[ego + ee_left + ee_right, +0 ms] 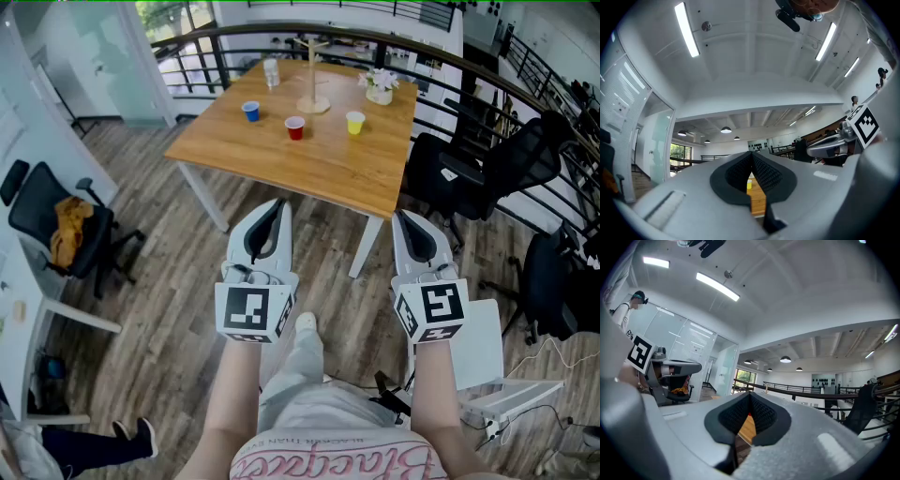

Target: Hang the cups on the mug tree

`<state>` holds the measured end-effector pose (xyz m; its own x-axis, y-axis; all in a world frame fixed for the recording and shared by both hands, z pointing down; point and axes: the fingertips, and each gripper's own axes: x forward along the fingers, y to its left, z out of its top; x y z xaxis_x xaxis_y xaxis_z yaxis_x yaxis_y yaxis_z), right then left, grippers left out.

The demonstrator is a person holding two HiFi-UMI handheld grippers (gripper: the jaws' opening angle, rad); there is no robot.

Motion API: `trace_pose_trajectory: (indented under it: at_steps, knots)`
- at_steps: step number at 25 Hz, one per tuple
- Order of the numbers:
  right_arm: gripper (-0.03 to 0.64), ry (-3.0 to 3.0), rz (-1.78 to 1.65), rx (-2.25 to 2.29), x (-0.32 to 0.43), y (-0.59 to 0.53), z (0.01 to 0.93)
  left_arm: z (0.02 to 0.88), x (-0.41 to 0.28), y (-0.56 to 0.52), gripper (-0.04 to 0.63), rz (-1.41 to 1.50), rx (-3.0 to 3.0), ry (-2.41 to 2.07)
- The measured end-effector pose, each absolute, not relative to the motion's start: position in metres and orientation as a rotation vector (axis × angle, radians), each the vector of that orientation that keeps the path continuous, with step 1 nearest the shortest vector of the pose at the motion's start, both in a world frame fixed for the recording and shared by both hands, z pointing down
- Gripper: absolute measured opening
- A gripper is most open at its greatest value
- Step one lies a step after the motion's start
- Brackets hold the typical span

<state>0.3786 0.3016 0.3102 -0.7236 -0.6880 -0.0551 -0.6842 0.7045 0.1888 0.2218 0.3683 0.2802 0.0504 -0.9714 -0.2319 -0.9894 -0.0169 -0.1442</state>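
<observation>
A wooden mug tree (312, 70) stands at the far side of a wooden table (281, 155). In front of it sit a blue cup (250, 112), a red cup (295, 128) and a yellow cup (354, 123). My left gripper (278, 204) and right gripper (404, 217) are held side by side well short of the table, over the floor, both shut with nothing between the jaws. Past the shut pads in the left gripper view shows the yellow cup (749, 184); a sliver of the red cup (749, 415) shows in the right gripper view.
A clear glass (271, 72) and a flower pot (380, 87) stand at the table's far edge. Black office chairs (469, 173) stand right of the table, another chair (56, 225) on the left. A curved railing (375, 42) runs behind the table. A white stool (487, 347) stands at my right.
</observation>
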Motion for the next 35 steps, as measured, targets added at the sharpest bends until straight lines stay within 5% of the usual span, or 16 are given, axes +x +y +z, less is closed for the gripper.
trace_pose_trajectory:
  at_steps: [13, 35]
  knots:
    - [0.002, -2.874, -0.312, 1.129, 0.360, 0.265, 0.320, 0.295, 0.201, 0.327, 0.011, 0.111, -2.088, 2.028]
    - [0.002, -2.843, -0.285, 1.073, 0.212, 0.077, 0.316, 0.291, 0.043, 0.155, 0.011, 0.142, -2.016, 2.153]
